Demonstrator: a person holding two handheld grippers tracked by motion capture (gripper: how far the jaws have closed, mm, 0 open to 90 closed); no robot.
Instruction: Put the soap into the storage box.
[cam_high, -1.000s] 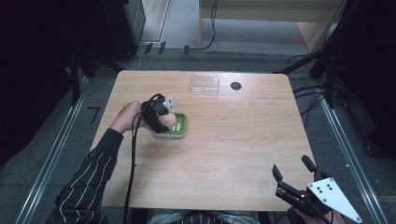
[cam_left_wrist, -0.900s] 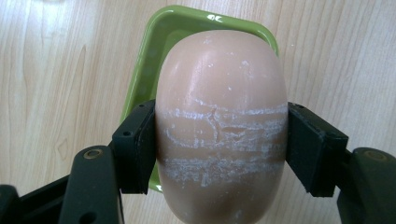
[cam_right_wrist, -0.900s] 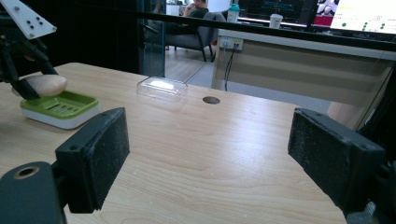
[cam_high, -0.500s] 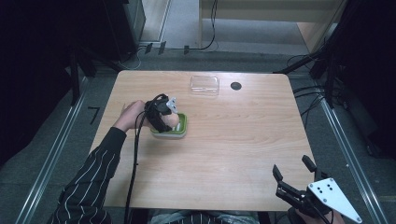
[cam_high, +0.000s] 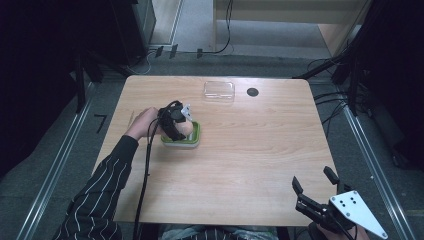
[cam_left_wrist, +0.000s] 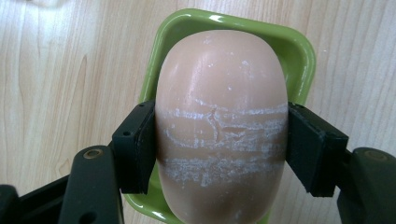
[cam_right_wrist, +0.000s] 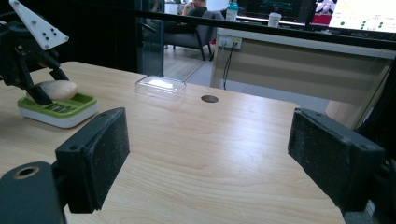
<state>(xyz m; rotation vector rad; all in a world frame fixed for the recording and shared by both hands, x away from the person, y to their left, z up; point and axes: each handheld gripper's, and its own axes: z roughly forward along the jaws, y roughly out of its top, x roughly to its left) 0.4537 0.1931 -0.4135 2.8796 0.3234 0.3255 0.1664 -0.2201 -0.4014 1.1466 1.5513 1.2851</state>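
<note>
The left gripper (cam_left_wrist: 219, 149) pinches the beige soap bar (cam_left_wrist: 222, 126) from both sides, over the green soap dish (cam_left_wrist: 299, 56) on the table (cam_high: 260, 150); the right gripper (cam_right_wrist: 210, 163) – jaws spread wide – is off the near right corner.

Light wood counter (cam_high: 260, 165) w/ rounded corners sitting mid-frame, a round dark grommet hole (cam_high: 252, 92) near its far edge. Grey carpet floor (cam_high: 195, 30) running beyond it, black cables (cam_high: 227, 30) trailing across. Metal rails (cam_high: 55, 165) flanking both sides on the floor. Pale wood desk (cam_right_wrist: 299, 60) standing behind the counter, a wall socket (cam_right_wrist: 231, 43) on its front. Surroundings lying dark left & right. Far bkgd in right gripper view: a person sitting in a chair (cam_right_wrist: 194, 28), lit screens (cam_right_wrist: 359, 14) glowing, cups (cam_right_wrist: 274, 18) standing on a ledge.
</note>
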